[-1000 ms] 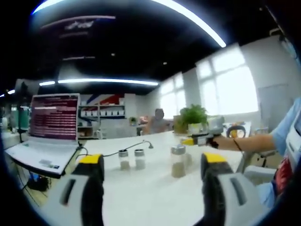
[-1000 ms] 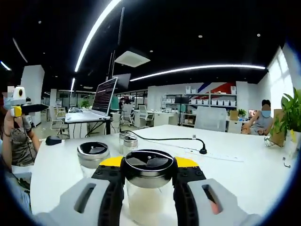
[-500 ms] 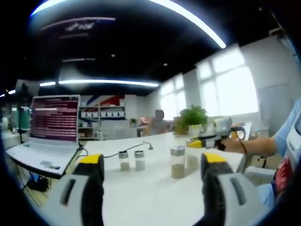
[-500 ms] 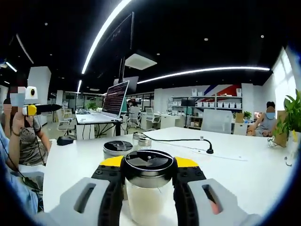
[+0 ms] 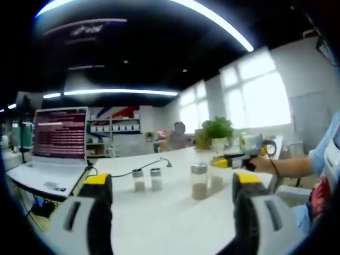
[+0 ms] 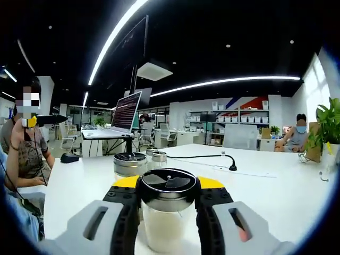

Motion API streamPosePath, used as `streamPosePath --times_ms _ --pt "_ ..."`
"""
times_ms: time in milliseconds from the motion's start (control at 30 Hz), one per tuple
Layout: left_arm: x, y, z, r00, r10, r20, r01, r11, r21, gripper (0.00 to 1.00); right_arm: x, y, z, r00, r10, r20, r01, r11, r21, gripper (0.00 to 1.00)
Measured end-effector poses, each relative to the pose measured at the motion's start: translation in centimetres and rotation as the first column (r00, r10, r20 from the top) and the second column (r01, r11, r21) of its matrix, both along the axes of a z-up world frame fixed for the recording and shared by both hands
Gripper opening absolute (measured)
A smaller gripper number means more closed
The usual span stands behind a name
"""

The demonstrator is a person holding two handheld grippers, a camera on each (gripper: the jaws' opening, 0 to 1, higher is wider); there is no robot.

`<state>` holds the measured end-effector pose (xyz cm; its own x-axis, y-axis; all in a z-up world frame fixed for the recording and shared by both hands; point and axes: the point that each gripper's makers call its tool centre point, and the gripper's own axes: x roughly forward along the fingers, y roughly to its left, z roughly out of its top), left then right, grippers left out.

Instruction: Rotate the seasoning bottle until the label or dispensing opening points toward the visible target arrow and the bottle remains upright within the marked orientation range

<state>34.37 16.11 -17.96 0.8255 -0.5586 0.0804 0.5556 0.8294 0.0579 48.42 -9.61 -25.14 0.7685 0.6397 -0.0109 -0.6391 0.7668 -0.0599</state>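
The seasoning bottle (image 6: 167, 227), clear glass with pale powder and a metal lid with a dispensing slot, stands upright on the white table (image 6: 260, 194). My right gripper (image 6: 168, 183) is shut on it just under the lid. In the left gripper view that same right gripper (image 5: 229, 161) reaches in from the right, held by a hand, with the bottle (image 5: 215, 179) below it. My left gripper (image 5: 172, 180) hangs open over the table (image 5: 159, 220), nothing between its yellow-tipped jaws. It also appears at the far left as the left gripper (image 6: 41, 120). No arrow mark is visible.
A second metal-lidded bottle (image 5: 199, 181) (image 6: 129, 163) stands close beside the held one. Two small shakers (image 5: 147, 179) (image 6: 155, 156) sit farther off. An open laptop (image 5: 59, 137) (image 6: 126, 110), a black cable (image 6: 229, 166), a potted plant (image 5: 218, 130) and a seated person (image 6: 297, 133) lie beyond.
My left gripper's jaws have spread slightly wider. The right gripper view has swung a little, so the neighbouring bottle now sits nearer its centre. The grip on the seasoning bottle is unchanged.
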Motion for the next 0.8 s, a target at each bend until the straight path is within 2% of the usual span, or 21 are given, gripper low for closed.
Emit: streamPosePath --times_ms 300,400,800 --pt "0.0 0.5 0.2 1.000 0.018 -0.004 -0.018 1.000 -0.017 1.00 -0.1 -0.2 0.0 0.998 -0.070 0.000 0.070 0.998 -0.005 0.39" --pt "0.1 0.7 0.1 1.000 0.028 -0.009 -0.028 0.999 -0.018 1.00 0.1 -0.5 0.1 0.992 -0.128 0.006 0.128 0.992 -0.006 0.39" --pt "0.2 1.1 0.0 0.999 0.038 -0.021 -0.039 0.999 -0.032 1.00 0.2 -0.8 0.2 0.980 -0.200 0.007 0.200 0.980 -0.007 0.39"
